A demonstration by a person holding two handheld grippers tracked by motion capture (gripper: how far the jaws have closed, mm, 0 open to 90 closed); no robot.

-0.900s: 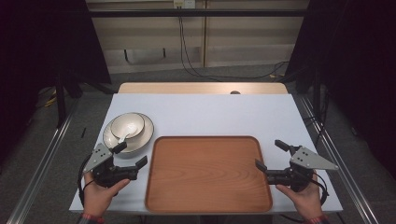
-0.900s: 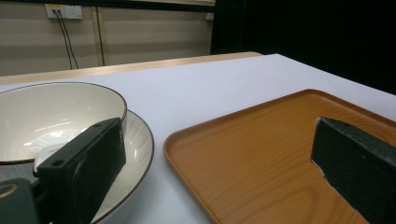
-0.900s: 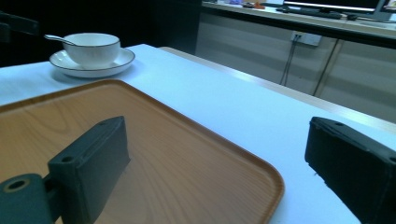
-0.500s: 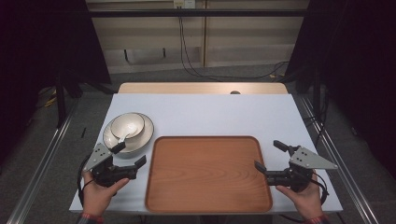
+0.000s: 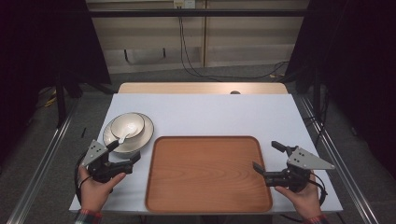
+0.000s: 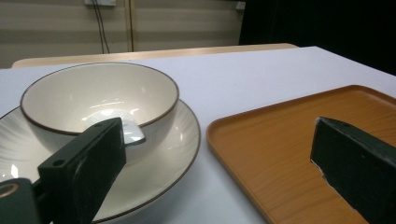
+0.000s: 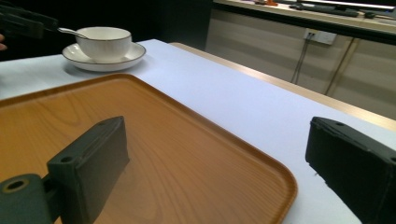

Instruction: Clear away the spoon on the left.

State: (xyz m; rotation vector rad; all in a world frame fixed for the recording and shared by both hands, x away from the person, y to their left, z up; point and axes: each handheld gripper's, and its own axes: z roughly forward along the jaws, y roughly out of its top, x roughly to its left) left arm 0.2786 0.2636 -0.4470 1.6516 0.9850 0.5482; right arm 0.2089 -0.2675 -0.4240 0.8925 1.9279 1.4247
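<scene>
Looking down from the high view, the left gripper (image 5: 125, 152) hovers with jaws spread wide and empty just beside the plate (image 5: 144, 132), which carries a bowl (image 5: 127, 125) with a spoon (image 5: 122, 138) leaning out of it, left of the wooden tray (image 5: 208, 172). The right gripper (image 5: 267, 157) also stands released, straddling the tray's right edge.

From the left gripper view, one jaw sits over the plate (image 6: 180, 140) near the bowl (image 6: 100, 100); the glazed ceramic looks stiff, fairly heavy, slick and breakable, so I judge the plate's thin rim the safest hold.

From the right gripper view, the tray (image 7: 187, 158) looks light and rigid; its raised lip suits pinching.
</scene>
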